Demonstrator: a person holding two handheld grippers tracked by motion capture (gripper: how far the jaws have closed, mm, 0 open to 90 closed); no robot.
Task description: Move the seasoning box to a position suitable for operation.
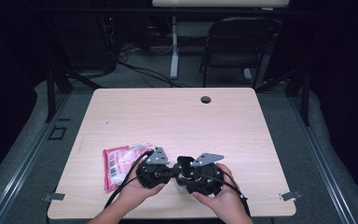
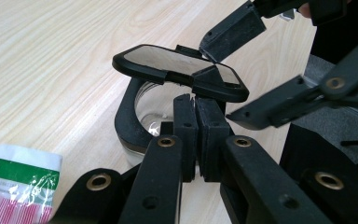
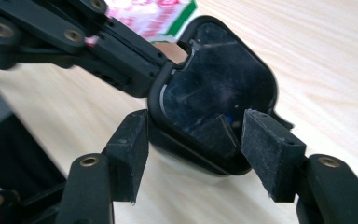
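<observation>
A small clear glass container [image 2: 151,119] with a black handle frame [image 2: 126,116] and a glossy black lid [image 2: 168,60] stands near the table's front edge. The lid [image 3: 214,88] is tilted up over the glass. My left gripper [image 2: 195,100] is shut on a thin black part of the frame just under the lid. My right gripper [image 3: 193,135] is open, its two pads standing on either side of the lid's near corner without pressing on it. From above, both grippers [image 1: 173,171] [image 1: 189,175] meet at the container, each held in a hand.
A pink and white plastic packet [image 1: 121,163] with a green stripe lies just left of the left hand. The wooden table [image 1: 177,116] has a cable hole [image 1: 205,99] at the back. A black folding chair [image 1: 237,42] stands beyond it.
</observation>
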